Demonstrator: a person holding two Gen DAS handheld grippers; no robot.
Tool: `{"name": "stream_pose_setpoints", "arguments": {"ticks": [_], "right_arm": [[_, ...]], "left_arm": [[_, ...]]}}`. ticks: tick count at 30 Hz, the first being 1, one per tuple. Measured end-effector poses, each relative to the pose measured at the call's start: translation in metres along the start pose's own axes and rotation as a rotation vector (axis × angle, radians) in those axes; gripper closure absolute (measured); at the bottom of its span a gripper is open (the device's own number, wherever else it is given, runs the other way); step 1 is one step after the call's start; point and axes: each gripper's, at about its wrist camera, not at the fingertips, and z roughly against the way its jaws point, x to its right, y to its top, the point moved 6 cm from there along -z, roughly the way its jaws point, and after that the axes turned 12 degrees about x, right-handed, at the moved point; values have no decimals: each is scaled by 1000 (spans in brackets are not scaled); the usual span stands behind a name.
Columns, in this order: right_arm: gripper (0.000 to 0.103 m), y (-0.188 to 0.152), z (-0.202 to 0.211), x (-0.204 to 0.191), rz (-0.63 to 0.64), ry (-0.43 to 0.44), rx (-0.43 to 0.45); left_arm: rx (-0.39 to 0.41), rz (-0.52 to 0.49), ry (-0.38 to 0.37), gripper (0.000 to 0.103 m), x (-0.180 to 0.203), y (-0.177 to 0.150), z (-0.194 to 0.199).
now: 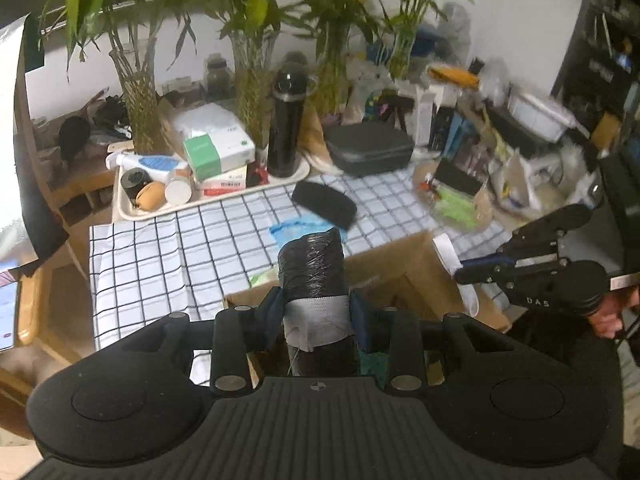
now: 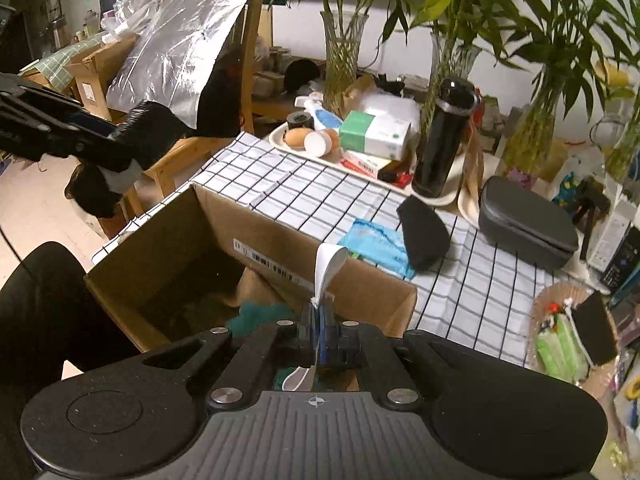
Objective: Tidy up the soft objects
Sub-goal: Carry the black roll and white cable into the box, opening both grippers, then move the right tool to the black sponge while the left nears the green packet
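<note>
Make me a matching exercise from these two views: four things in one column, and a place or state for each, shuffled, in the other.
Things:
1. black roll
2. white strip
3. blue pack
4. flask

Places or states:
A. lying flat on the checked cloth
B. standing upright on the tray
C. clamped in the left gripper
D. pinched in the right gripper, over the box

Pairs: 1-C, 2-D, 3-A, 4-B
</note>
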Motion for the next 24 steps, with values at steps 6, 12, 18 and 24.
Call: {"name": "stream_pose_setpoints", "arguments": {"ticks": [6,12,18,24], "right_arm": [[94,-9,-16,-4,-35,20,-88],[0,-7,-15,-12,-9,-15,-66],[0,-7,2,-13,30,-32,-44],[0,-4,29,-9,44,-45,10]], "left_arm": [[-192,24,10,66,8,-16,-34],[-163,55,47,43,7,-12,-27],[-115,18,96,36,17,8,-4],[-73,-7,122,36,26,23,6]]}}
